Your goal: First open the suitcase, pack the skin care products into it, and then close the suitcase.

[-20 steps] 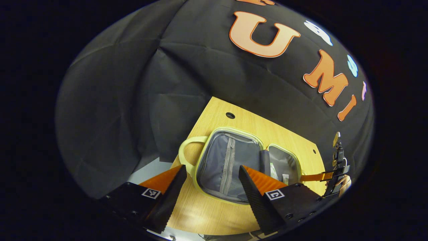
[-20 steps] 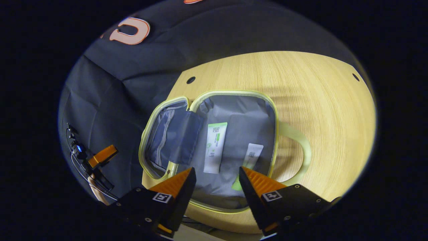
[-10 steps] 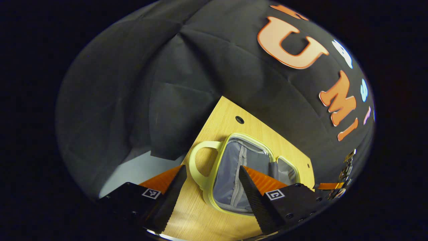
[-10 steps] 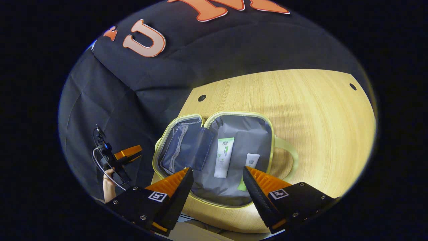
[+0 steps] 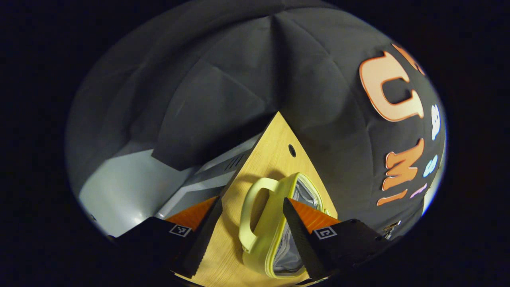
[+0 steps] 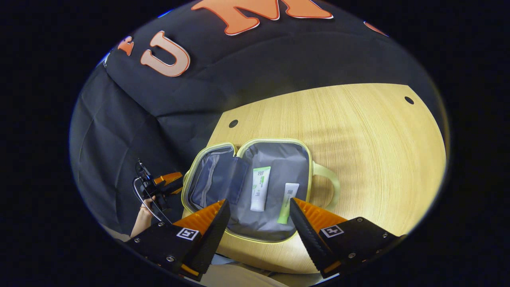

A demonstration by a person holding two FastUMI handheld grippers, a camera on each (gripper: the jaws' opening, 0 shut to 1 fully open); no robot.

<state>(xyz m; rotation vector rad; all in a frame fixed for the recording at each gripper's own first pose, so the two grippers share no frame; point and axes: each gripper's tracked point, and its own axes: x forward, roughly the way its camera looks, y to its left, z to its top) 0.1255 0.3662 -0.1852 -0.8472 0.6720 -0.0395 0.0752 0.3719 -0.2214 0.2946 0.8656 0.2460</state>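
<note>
In the left gripper view, the left tool (image 5: 247, 235) is released and empty, low beside the suitcase (image 5: 275, 223), whose handle (image 5: 255, 211) sits between its fingers at the counter (image 5: 275, 135) edge.

In the right gripper view, the right tool (image 6: 259, 235) hangs released above the open suitcase, where two tubes (image 6: 259, 188) lie lengthwise. The left tool, just beside the flap half (image 6: 211, 179), looks nearer for closing.

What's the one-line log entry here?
suitcase: open on table | two tubes inside | left gripper: open, empty | right gripper: open, empty | closing pending
</note>
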